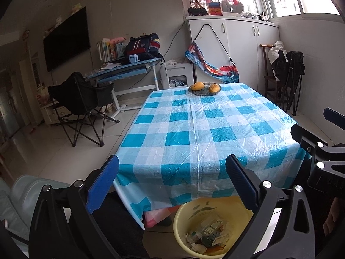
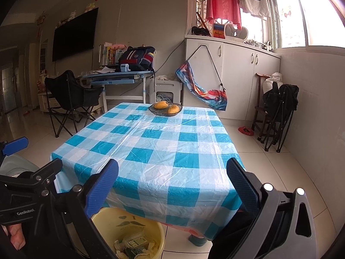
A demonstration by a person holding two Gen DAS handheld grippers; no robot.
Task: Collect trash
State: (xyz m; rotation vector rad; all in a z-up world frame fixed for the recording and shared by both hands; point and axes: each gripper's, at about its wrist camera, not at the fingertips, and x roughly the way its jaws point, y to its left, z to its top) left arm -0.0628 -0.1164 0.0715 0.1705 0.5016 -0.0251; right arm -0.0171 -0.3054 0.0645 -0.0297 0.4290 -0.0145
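A yellow bin [image 1: 185,222] stands on the floor at the near edge of the table, holding crumpled tissues and small packets [image 1: 207,233]. It also shows in the right wrist view as the yellow bin [image 2: 151,231] with trash [image 2: 133,242] inside. My left gripper [image 1: 172,183] is open above the bin and the table's front edge, nothing between its blue fingers [image 1: 103,183]. My right gripper [image 2: 172,185] is open too, empty, over the table's near corner. Each gripper shows at the edge of the other's view.
The table wears a blue-and-white checked cloth [image 1: 204,129] with a dish of two mangoes [image 1: 204,88] at its far end. A black folding chair [image 1: 82,105] and a desk [image 1: 125,71] stand left; white cabinets [image 1: 241,49] behind; folded chairs [image 2: 278,108] right. A pale seat [image 1: 25,196] is near left.
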